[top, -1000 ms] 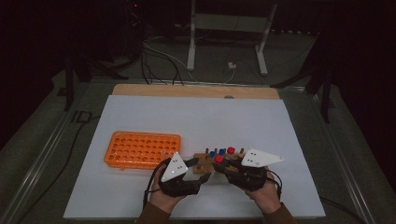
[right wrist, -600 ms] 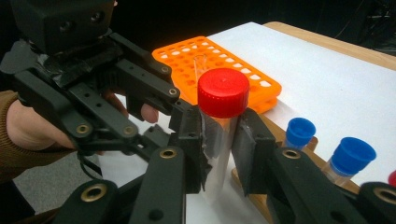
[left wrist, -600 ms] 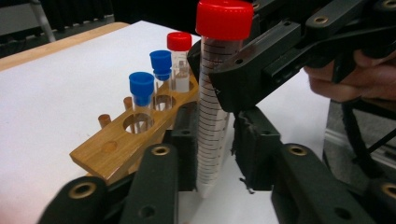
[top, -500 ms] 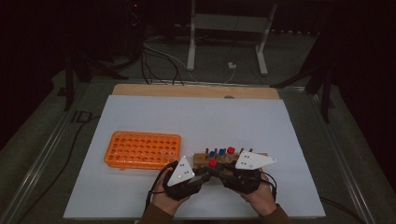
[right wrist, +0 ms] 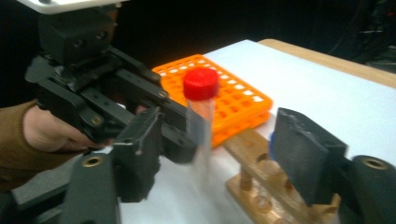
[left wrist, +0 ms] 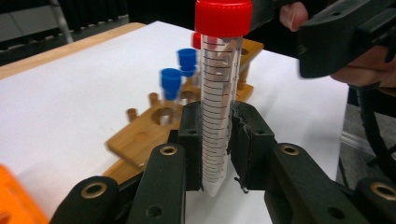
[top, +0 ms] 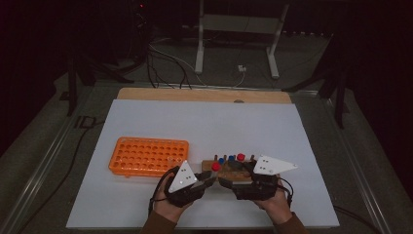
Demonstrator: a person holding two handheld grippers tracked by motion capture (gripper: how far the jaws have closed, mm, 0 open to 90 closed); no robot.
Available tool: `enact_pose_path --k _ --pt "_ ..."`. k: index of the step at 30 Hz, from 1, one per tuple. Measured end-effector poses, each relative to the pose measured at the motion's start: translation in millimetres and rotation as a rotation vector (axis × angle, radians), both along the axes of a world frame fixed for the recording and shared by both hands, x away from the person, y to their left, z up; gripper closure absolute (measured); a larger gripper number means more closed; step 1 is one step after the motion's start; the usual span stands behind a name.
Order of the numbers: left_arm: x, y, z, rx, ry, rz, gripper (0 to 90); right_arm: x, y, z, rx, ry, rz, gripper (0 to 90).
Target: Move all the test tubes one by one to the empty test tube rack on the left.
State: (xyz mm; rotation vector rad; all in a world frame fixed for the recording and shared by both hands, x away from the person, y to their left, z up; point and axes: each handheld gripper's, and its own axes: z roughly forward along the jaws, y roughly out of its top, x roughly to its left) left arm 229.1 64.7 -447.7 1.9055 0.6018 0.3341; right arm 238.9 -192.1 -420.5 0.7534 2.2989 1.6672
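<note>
A clear graduated tube with a red cap (left wrist: 217,116) stands upright, with my left gripper (left wrist: 217,144) shut on its lower half and its tip just above the white sheet. In the high view this tube (top: 215,166) sits between my left gripper (top: 210,176) and right gripper (top: 225,181), which meet nose to nose. My right gripper (right wrist: 222,156) has just been opening. The tube (right wrist: 201,93) stands between its pads, and they are clear of it. Behind is a wooden rack (top: 234,168) with blue-capped tubes (left wrist: 170,84) and another red-capped one.
An orange rack with many holes (top: 148,156) lies left of the wooden rack on the white sheet (top: 209,122). A wooden board edge (top: 204,95) runs along the far side. Cables and a metal stand are on the floor beyond.
The red-capped tube has shifted a little to the left, toward the left gripper. Both hands have stayed near the wooden rack's front edge.
</note>
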Motion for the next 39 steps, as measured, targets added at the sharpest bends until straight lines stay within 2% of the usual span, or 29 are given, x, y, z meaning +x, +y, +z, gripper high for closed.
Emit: enact_pose_path --k 6,9,14,17,23,28,39 --pt "2.5 14.5 5.8 -0.017 -0.017 0.031 75.3 5.1 -10.2 0.2 -0.008 -0.007 -0.083 15.2" --pt "3.3 20.4 8.0 -0.022 -0.026 0.046 75.3 8.2 -16.1 -0.2 -0.015 -0.008 -0.123 12.9" --pt "5.5 30.2 9.3 -0.029 -0.03 0.073 75.3 12.8 -24.7 -0.4 -0.021 -0.008 -0.176 3.4" --pt "6.7 36.1 9.9 -0.037 -0.029 0.08 75.3 15.4 -30.0 -1.2 -0.02 0.002 -0.198 2.2" --pt "9.1 52.1 13.2 -0.056 -0.026 0.092 75.2 17.8 -38.6 -1.0 -0.016 -0.009 -0.245 0.0" --pt "9.5 68.0 18.3 -0.071 -0.036 0.126 75.2 18.3 -44.7 1.0 -0.002 -0.014 -0.271 0.0" --pt "11.1 97.9 22.6 -0.1 -0.047 0.198 75.1 18.8 -48.2 0.7 0.009 -0.017 -0.281 0.0"
